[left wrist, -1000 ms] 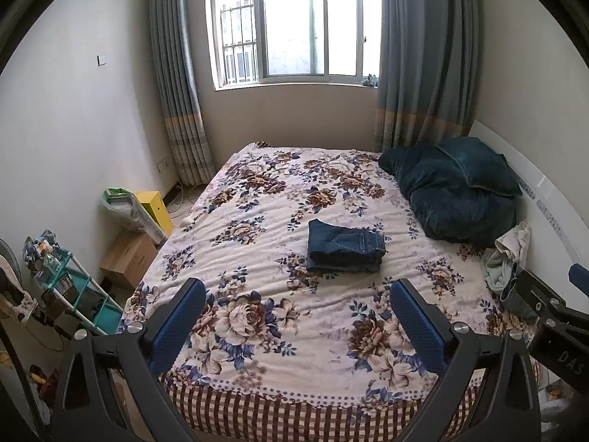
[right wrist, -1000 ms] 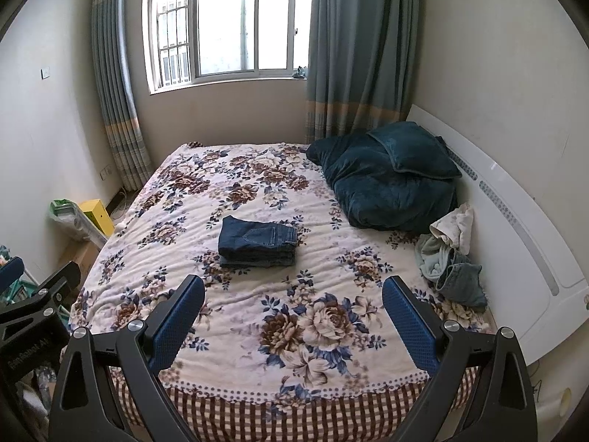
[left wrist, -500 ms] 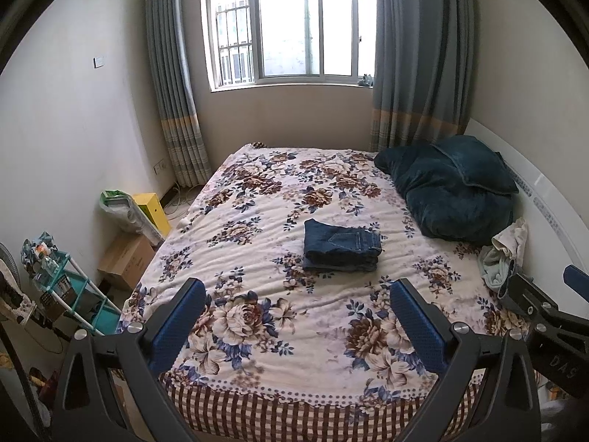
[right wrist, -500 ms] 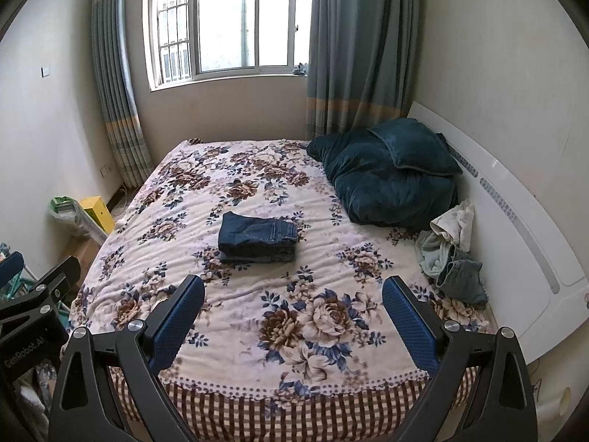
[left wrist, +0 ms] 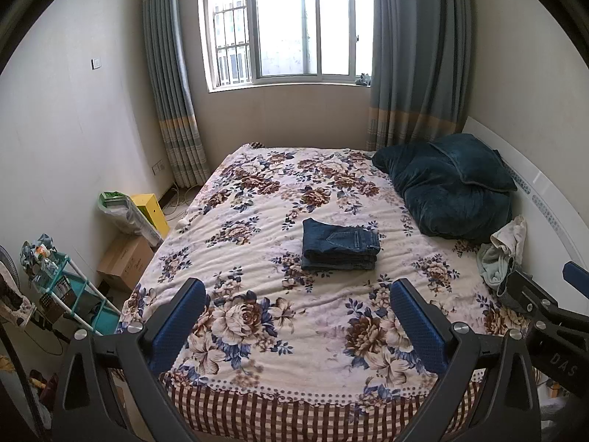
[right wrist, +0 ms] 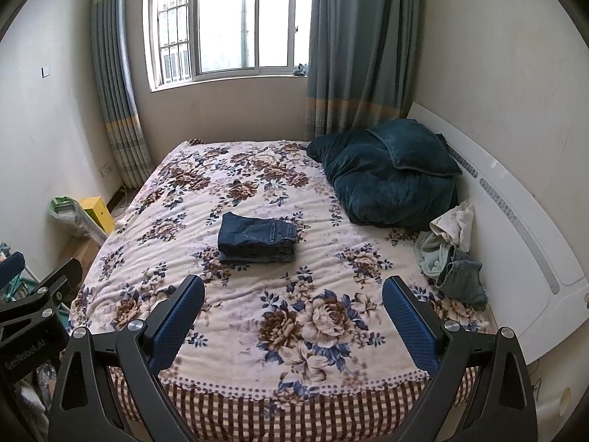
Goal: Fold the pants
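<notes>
Both claws hang above the foot of the bed (left wrist: 257, 397), the left claw (left wrist: 298, 294) and the right claw (right wrist: 292, 291) each spread wide with nothing between the blue pads. Well beyond them, the jeans (left wrist: 339, 245) lie folded in a neat stack near the middle of the flowered bedspread, apart from the dark green quilt (right wrist: 386, 180) and the small heap of clothes (right wrist: 451, 254) by the headboard.

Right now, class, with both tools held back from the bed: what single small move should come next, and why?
Probably none on the jeans: they already lie folded in a neat stack on the floral bedspread. Both the left tool and the right tool are open, empty and short of the bed. I would turn the right tool toward the crumpled clothes by the headboard, possibly the next garment.
</notes>
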